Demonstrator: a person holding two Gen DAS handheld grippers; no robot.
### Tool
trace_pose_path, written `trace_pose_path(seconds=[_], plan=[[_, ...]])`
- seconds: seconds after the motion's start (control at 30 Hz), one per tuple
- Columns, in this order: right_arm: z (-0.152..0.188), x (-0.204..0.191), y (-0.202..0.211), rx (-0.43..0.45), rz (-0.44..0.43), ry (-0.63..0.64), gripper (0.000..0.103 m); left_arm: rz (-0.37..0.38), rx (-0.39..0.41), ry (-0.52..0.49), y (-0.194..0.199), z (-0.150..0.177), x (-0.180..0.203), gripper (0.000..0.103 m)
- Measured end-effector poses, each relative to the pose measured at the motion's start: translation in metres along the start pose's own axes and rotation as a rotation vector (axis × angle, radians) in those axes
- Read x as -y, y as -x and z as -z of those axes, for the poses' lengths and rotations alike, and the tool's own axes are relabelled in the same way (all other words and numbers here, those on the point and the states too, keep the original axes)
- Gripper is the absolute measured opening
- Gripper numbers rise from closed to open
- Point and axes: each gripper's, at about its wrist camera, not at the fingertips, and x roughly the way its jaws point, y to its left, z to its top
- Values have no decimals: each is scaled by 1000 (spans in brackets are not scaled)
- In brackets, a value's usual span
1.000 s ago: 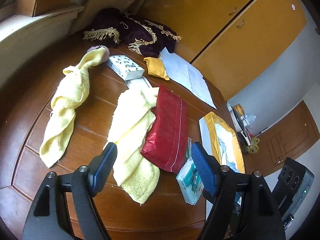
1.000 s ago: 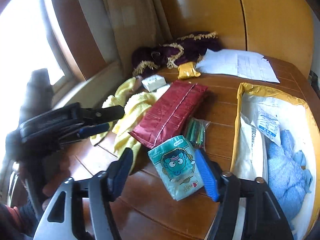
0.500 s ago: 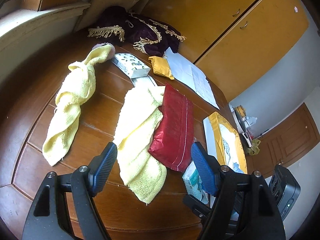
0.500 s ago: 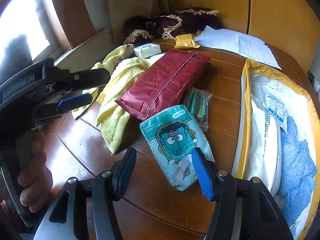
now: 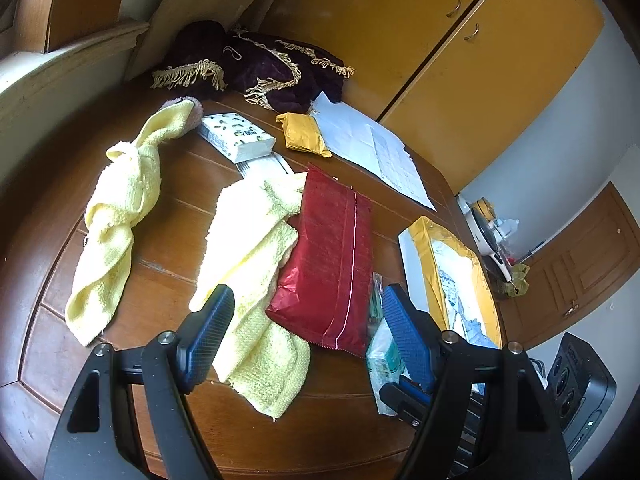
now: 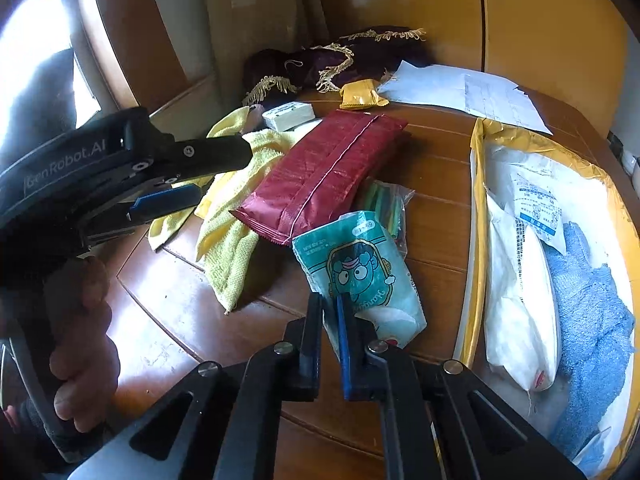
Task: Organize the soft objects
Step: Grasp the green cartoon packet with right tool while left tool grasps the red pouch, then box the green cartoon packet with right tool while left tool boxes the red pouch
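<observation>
Hovering wide open over the near part of the counter (image 5: 168, 240), the left hand-held gripper (image 5: 306, 334) holds nothing in the left wrist view. A yellow towel (image 5: 248, 248) lies under its left finger, with a red pouch (image 5: 332, 264) overlapping the towel's right edge. If it closes here, it could catch both and drag the pouch. A second yellow towel (image 5: 116, 220) lies apart at the left.

Seen from the right wrist, the right hand-held gripper (image 6: 330, 320) is pinched almost closed on the near corner of the teal tissue pack (image 6: 356, 272), which rests on the counter just beside the yellow-edged tray (image 6: 476, 216). Such a thin corner grip on slick wrapping may slip or tear when lifted. The pack also touches the pouch and a small bag of green sticks (image 6: 386, 200), which may be tugged along. A blue cloth (image 6: 592, 320) already lies in the tray.
</observation>
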Motion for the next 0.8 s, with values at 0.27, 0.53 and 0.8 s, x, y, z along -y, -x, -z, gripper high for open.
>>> trace_pose_path(seconds=[0.27, 0.53, 0.8], plan=[[-6, 22, 40, 150, -66, -124, 5, -43, 3, -76, -10, -10, 19, 76], [-11, 48, 81, 273, -97, -223, 4, -138, -10, -241, -40, -19, 53, 76], [-8, 66, 94, 308, -77, -265, 5, -248, -71, -401, -92, -28, 78, 76]])
